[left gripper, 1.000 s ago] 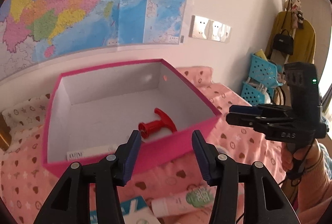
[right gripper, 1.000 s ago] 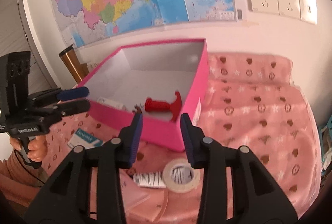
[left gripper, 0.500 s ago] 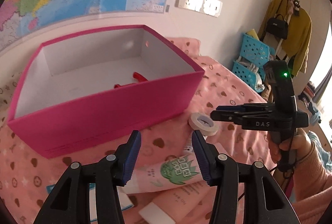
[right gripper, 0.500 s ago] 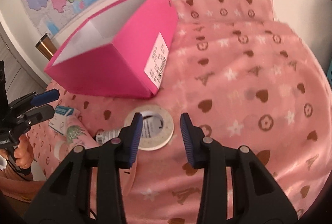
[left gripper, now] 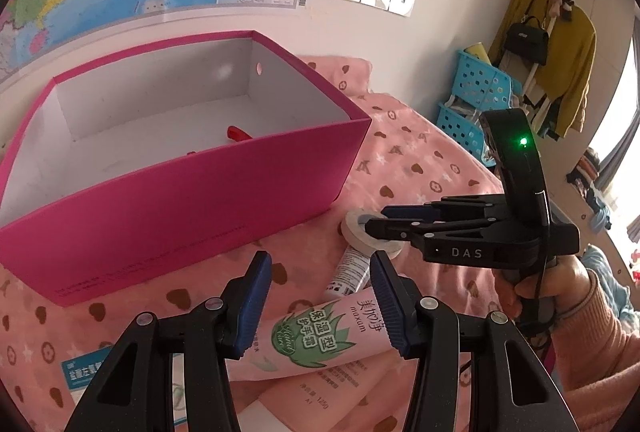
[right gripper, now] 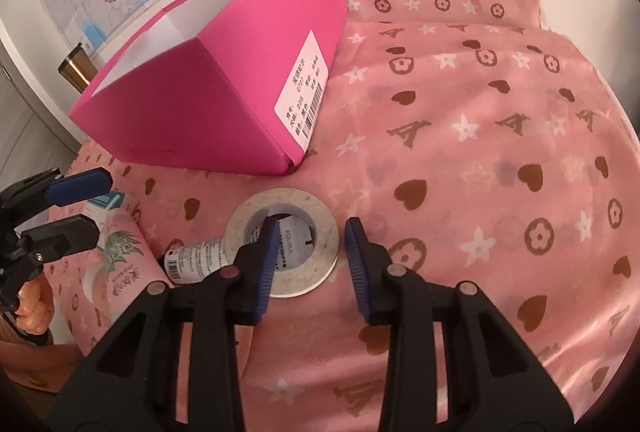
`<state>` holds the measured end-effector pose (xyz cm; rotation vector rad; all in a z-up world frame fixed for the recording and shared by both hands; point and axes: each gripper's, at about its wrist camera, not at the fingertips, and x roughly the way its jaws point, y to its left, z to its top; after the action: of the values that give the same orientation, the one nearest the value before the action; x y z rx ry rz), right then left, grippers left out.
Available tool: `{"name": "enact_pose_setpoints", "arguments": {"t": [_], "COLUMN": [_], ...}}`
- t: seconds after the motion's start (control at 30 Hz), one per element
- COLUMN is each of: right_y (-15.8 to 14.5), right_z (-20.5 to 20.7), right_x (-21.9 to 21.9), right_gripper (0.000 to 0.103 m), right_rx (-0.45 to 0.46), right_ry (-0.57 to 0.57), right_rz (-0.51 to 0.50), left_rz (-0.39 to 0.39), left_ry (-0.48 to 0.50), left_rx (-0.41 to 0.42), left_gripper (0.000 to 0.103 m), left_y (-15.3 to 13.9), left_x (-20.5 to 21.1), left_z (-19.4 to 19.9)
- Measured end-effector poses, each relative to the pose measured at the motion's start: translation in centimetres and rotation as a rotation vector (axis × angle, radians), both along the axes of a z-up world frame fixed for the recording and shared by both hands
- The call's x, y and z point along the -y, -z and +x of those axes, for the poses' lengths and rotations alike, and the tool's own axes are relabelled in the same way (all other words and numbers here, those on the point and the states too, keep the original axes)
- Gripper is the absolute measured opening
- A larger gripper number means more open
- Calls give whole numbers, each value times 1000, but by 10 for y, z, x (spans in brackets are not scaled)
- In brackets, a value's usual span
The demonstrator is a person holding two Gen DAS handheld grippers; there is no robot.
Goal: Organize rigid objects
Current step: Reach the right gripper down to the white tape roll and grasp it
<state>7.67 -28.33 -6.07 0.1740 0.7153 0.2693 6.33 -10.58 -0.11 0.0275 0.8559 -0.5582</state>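
**Both grippers dropped from box height to the clutter in front of it**

A second before, both wrist cameras had looked down into the pink box (left gripper: 208, 199); now each saw its outer wall from low over the pink blanket (right gripper: 500, 151), and the red handled piece (left gripper: 237, 133) inside showed only as a sliver above the near rim. The right gripper (right gripper: 310, 232) had come down over the tape roll (right gripper: 282, 244), which lay flat just off the box's near corner. One finger stood inside the roll's hole, the other outside its rim, so the ring wall sat between jaws that were closing but not yet pressing on it. A small white tube (right gripper: 196, 260) lay partly under the roll's left edge.

The left gripper (left gripper: 320, 280) hung with its jaws parted and nothing gripped, above a pink hand-cream tube (left gripper: 320, 336) and a second pink tube below it. A blue-and-white carton (left gripper: 86, 376) lay at the lower left. In the left wrist view the right gripper (left gripper: 374, 226) reached in from the right, held by a hand (left gripper: 540, 288) in a pink sleeve.

To the right of the roll the blanket lay open and flat. The box wall closed off the far side and the tubes crowded the left
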Motion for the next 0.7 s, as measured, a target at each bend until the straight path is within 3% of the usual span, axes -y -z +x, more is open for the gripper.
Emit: {"name": "enact_pose_setpoints", "arguments": {"t": [0.13, 0.47, 0.7], "right_y": [2, -7, -29], "right_z": [1, -12, -30], "right_x": [1, 1, -11], "right_gripper": [18, 16, 16], "right_rx": [1, 43, 122], "right_ry": [18, 41, 25], "right_rz": [-17, -31, -66], "left_rz": [-4, -60, -87], "left_ry": [2, 41, 81], "left_rx": [-10, -39, -20], "left_gripper": [52, 52, 45], "left_y": [3, 3, -6], "left_x": [2, 4, 13], "left_z": [2, -1, -6]}}
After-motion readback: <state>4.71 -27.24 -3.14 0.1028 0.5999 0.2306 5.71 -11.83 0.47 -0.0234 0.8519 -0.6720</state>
